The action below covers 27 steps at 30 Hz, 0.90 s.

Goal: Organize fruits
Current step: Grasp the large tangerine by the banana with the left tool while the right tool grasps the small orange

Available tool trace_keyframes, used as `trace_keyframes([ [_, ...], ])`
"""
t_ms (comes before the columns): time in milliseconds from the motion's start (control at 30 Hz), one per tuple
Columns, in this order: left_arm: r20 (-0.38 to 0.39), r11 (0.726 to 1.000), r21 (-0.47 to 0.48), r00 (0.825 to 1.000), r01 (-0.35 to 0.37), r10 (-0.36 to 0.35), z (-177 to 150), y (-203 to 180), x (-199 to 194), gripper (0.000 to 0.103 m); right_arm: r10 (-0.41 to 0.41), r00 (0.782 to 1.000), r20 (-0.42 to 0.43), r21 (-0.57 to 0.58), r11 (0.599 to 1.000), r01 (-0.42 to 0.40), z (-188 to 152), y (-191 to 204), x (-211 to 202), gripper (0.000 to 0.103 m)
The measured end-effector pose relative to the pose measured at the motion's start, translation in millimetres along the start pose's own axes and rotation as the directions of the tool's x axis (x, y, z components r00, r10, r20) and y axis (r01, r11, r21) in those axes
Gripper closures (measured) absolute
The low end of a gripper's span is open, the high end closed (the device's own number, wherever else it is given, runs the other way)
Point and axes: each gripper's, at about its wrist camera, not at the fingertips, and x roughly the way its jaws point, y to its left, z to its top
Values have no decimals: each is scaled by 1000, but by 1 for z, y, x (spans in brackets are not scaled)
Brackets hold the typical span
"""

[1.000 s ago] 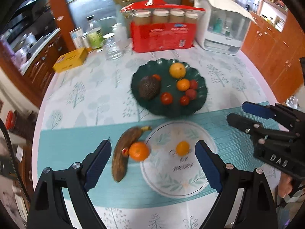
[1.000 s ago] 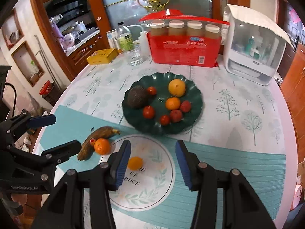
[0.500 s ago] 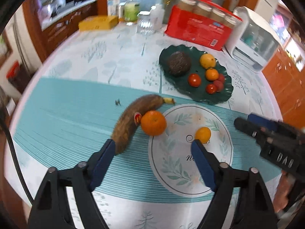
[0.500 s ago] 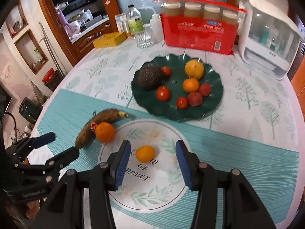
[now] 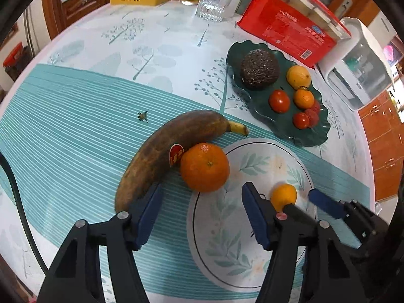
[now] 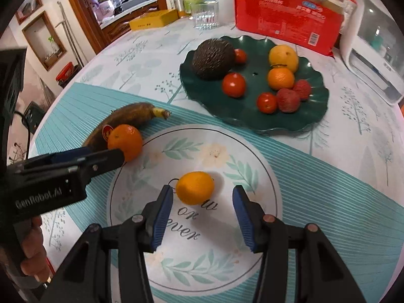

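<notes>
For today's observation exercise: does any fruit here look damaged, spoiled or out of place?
Yes. The banana on the cloth is almost wholly brown, only its stem end yellow, so it looks overripe. It, the orange touching it and a small orange lie loose outside the green plate that holds the other fruit.

A: Loose fruit?
B: Brown overripe banana [image 5: 164,156], red sticker, lying flat on the teal striped band; big orange mandarin [image 5: 204,168] touching its inner curve, at the edge of the printed white circle. Small yellow-orange citrus [image 6: 195,187] alone inside that circle.
A: Plate?
B: Dark green wavy-rimmed plate [image 6: 298,123] holds a dark scaly avocado [image 6: 213,59], yellow citrus [image 6: 283,56], small orange [image 6: 280,78], red tomatoes [image 6: 233,84] and lychees [image 6: 287,100].
</notes>
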Motion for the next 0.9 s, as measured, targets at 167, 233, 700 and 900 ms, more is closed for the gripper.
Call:
trace_keyframes([
  [167,-21,999,-28,1000,-18,17,4,-6,12,42,4,1000,-12,-22,1000,-4,-1,4,11,55],
  [233,-23,998,-42,999,-38,37,6,-8,17,42,7,1000,-20,-24,1000,-7,-1,5,16,64],
  [700,2,981,-108,987,-161,162,17,-20,40,59,37,999,-17,-21,999,-37,-1,0,18,66],
  [900,6,982,-88,986,-165,166,16,-21,38,60,41,999,-18,-6,999,-41,-3,-4,17,67],
])
